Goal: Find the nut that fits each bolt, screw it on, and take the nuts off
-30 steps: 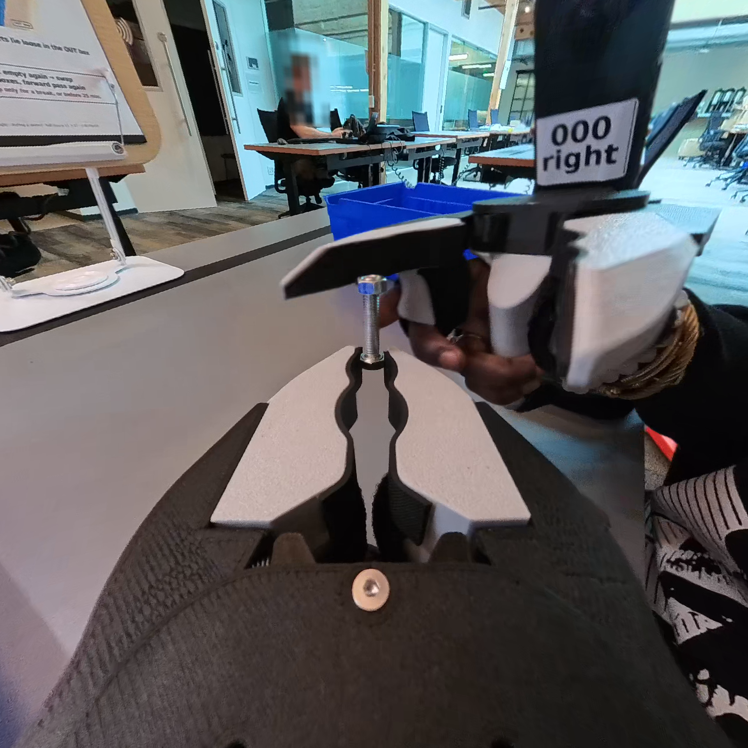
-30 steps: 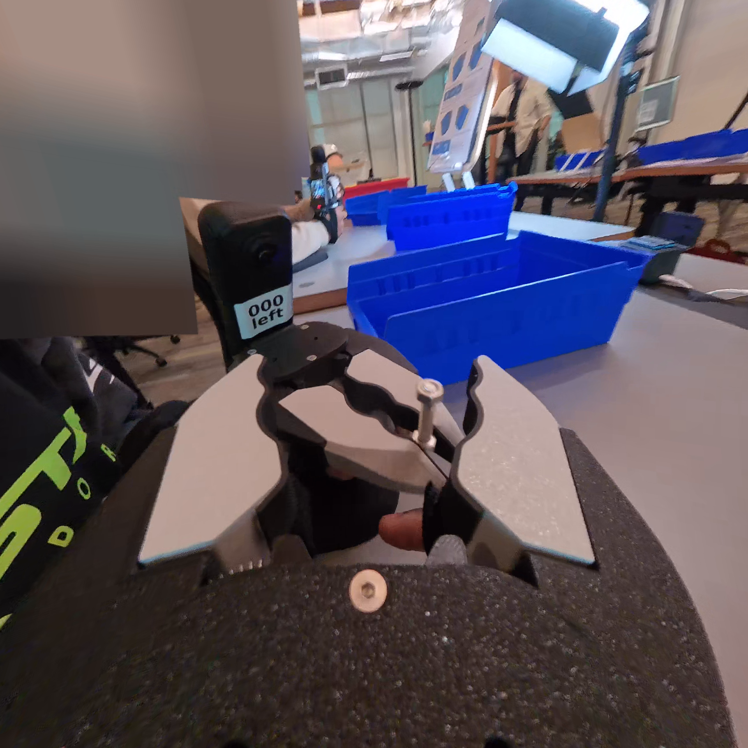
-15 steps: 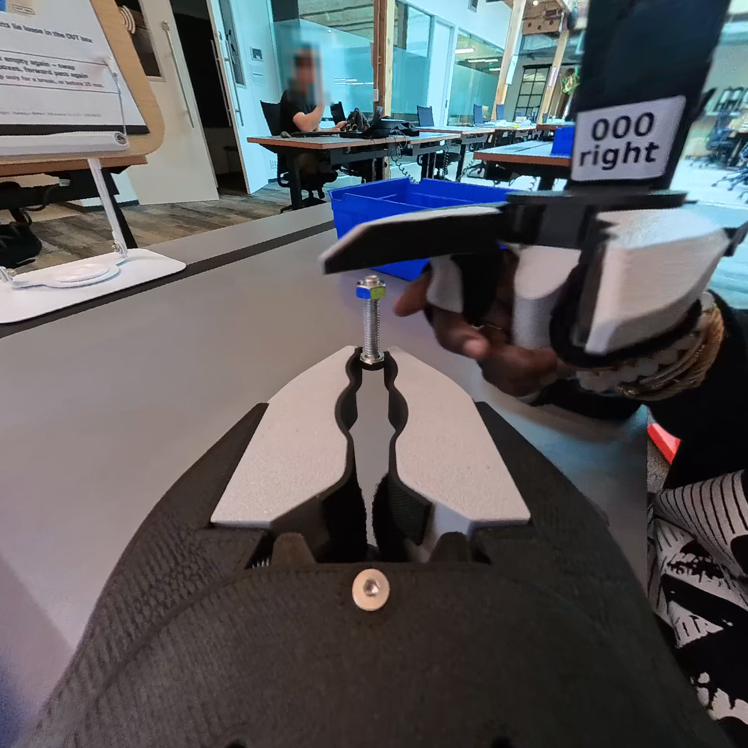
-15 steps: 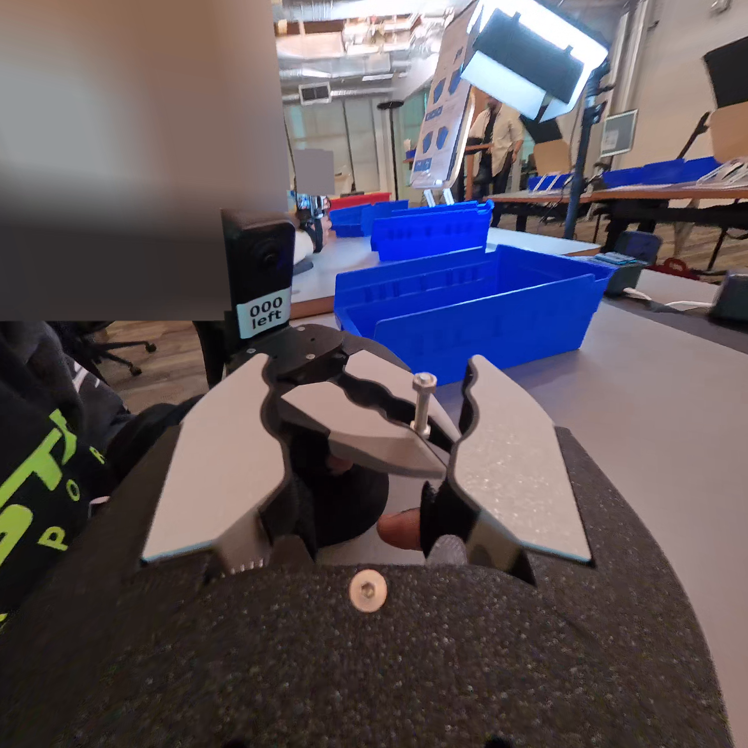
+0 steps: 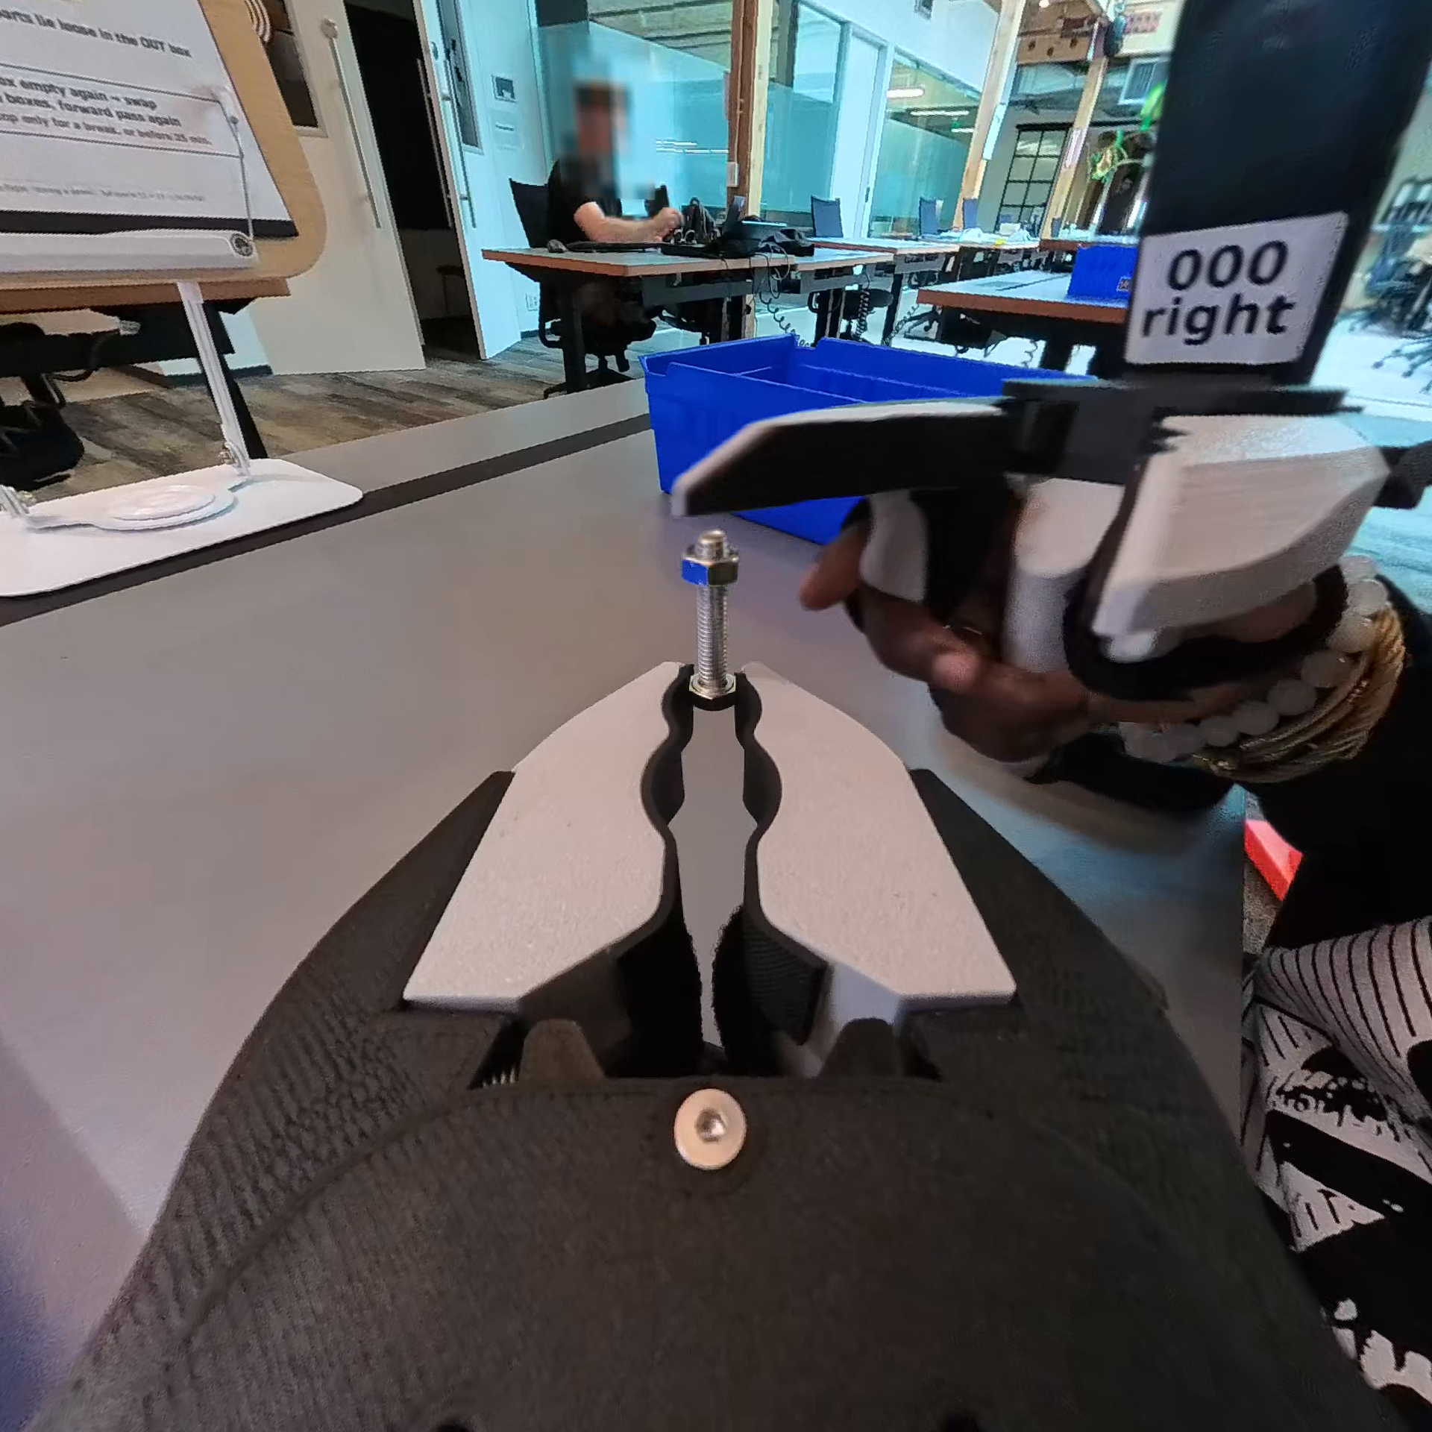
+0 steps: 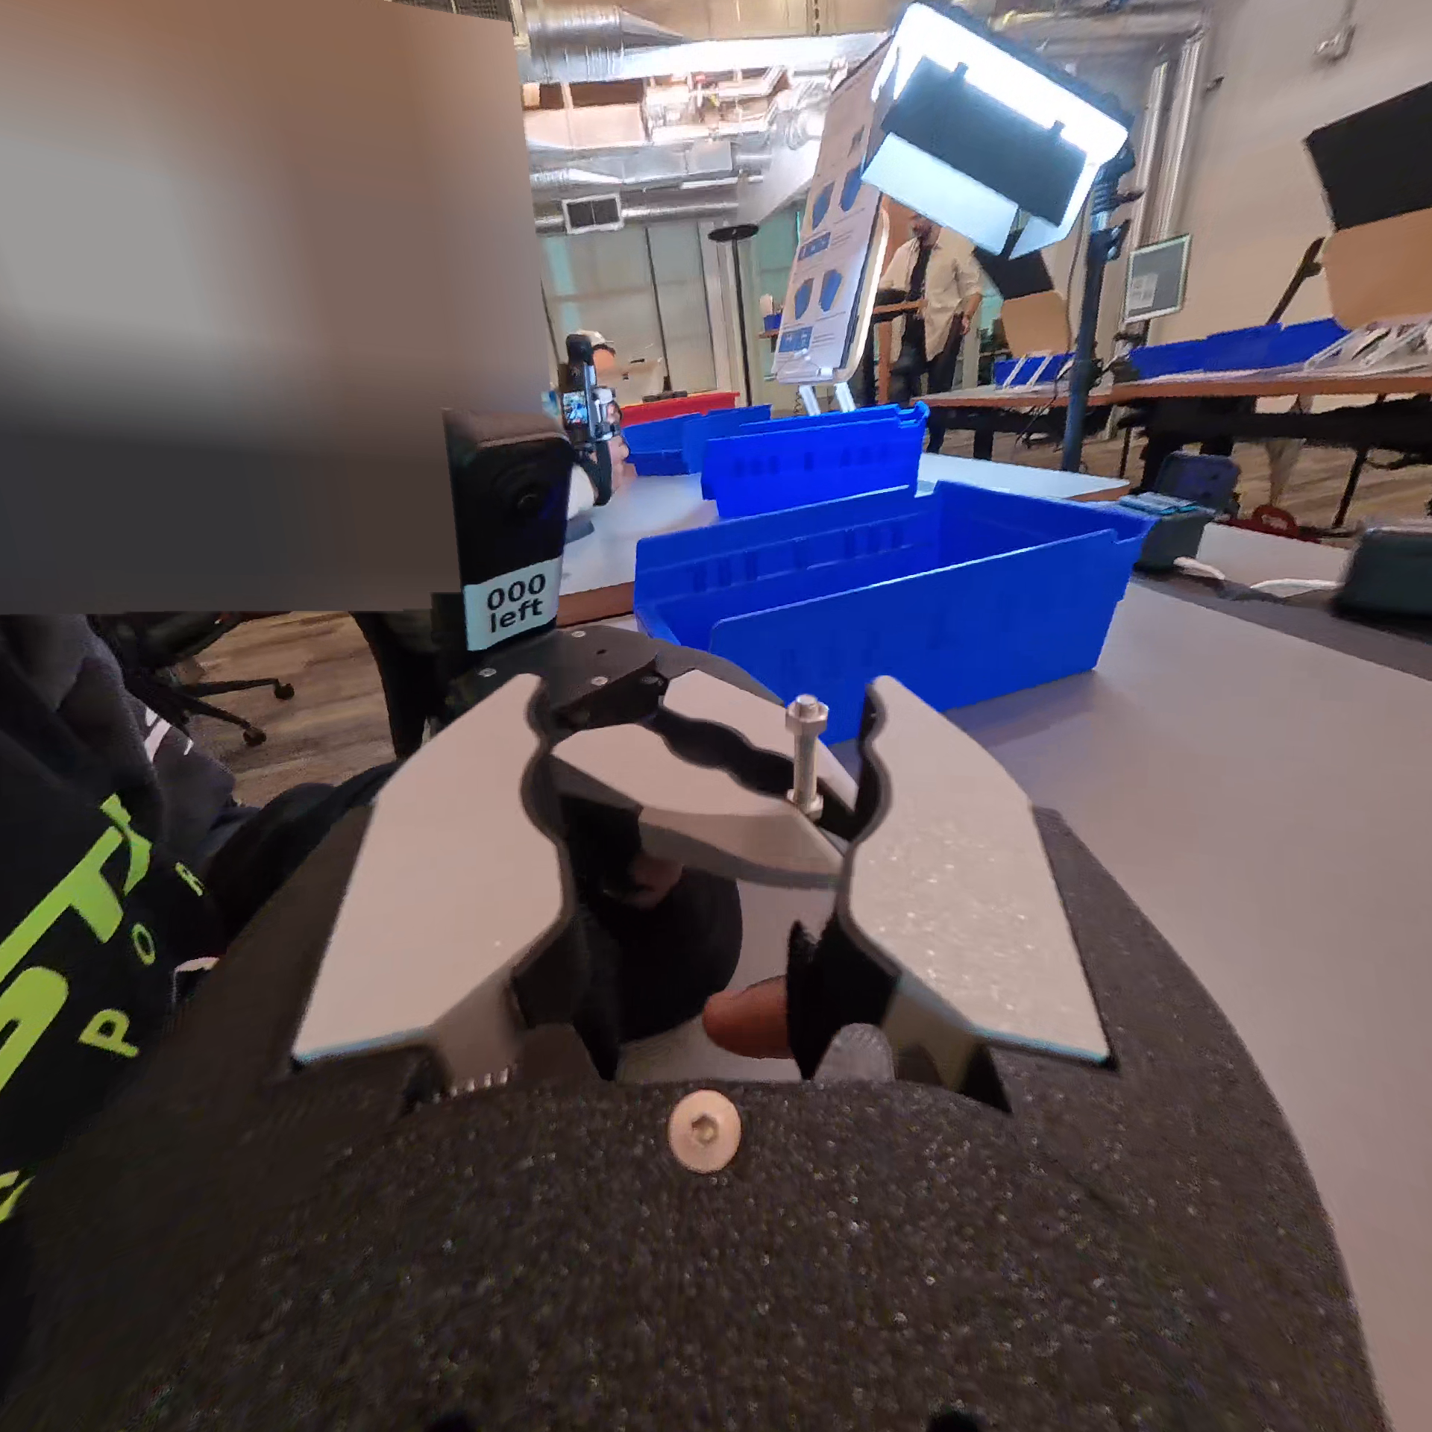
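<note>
Open-plan office beyond, with desks, glass partitions and a seated person far behind the bolt; grey worktop [image 5: 325, 744] in front. Blue bin [image 5: 775, 403] on the worktop behind the bolt, a white sign stand [image 5: 178, 504] off to the bolt's left.

Bolt [image 5: 710, 620] upright, threads bare along the shank, head down and pinched at the very tips of the left gripper [image 5: 711, 693], clenched on it. Nut [image 5: 710, 569] sitting near the bolt's top end, a short stub of thread showing above it.

Right gripper [image 6: 701, 783] spread wide, grasping nothing. Seen from the left wrist view, raised just above and to the right of the bolt's top, one dark finger [image 5: 837, 465] reaching over toward it without touching the nut. From the right wrist view, bolt [image 6: 804, 755] standing between the spread fingers, closer to the right-hand one, the blue bin [image 6: 914, 628] behind it.
</note>
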`<state>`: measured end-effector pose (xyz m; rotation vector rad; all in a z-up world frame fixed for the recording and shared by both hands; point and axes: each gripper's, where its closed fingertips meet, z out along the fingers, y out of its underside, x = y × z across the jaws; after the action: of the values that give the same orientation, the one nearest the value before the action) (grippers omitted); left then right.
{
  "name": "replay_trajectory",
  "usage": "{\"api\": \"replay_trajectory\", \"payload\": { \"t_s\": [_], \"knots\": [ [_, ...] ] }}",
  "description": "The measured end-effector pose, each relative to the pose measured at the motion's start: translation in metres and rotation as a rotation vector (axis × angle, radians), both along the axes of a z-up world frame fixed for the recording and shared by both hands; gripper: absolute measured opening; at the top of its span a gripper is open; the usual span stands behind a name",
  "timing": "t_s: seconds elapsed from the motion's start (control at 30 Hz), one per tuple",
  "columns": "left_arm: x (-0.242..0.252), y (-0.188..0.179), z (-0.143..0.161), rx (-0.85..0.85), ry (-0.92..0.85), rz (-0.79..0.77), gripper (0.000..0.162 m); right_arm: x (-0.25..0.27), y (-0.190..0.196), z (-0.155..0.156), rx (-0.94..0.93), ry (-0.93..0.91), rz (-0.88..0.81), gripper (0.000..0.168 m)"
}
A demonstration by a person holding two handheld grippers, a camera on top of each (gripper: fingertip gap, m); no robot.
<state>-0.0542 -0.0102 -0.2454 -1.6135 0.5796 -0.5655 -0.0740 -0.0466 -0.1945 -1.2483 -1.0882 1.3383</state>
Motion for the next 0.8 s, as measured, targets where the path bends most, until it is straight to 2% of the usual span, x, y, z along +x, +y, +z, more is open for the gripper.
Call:
{"api": "replay_trajectory", "payload": {
  "t_s": [0.07,0.1,0.27,0.37,0.43,0.47,0.5,0.57,0.67,0.8],
  "knots": [
    [0.002,-0.001,-0.001,0.002,0.016,-0.006,0.01,-0.013,-0.002,-0.005,0.001,-0.035,0.032,0.091],
    [0.002,-0.001,-0.002,0.003,0.023,-0.008,0.01,-0.019,-0.004,-0.008,0.008,-0.056,0.05,0.093],
    [0.002,0.001,-0.003,-0.007,0.027,0.001,0.01,-0.023,-0.012,-0.014,0.022,-0.104,0.079,0.09],
    [0.0,0.002,-0.002,-0.007,0.011,0.011,0.01,-0.005,-0.01,-0.012,0.021,-0.083,0.038,0.071],
    [-0.002,0.002,-0.001,-0.013,-0.004,0.012,0.01,0.008,-0.01,-0.008,0.015,-0.044,0.038,0.041],
    [-0.002,0.002,-0.001,-0.016,-0.006,0.01,0.01,0.011,-0.007,-0.005,0.006,-0.017,0.027,0.038],
    [-0.001,0.002,-0.002,-0.014,-0.002,0.008,0.01,0.012,0.0,-0.002,-0.006,0.0,-0.001,0.04],
    [0.001,0.001,-0.003,-0.014,0.017,0.005,0.01,0.006,0.009,-0.001,-0.022,0.003,-0.028,0.059],
    [0.003,0.001,-0.006,-0.017,0.045,0.001,0.01,-0.012,0.009,-0.007,-0.012,-0.049,-0.001,0.076],
    [0.003,0.003,-0.007,-0.029,0.048,0.004,0.01,-0.022,0.0,-0.018,0.02,-0.121,0.04,0.072]
  ]
}}
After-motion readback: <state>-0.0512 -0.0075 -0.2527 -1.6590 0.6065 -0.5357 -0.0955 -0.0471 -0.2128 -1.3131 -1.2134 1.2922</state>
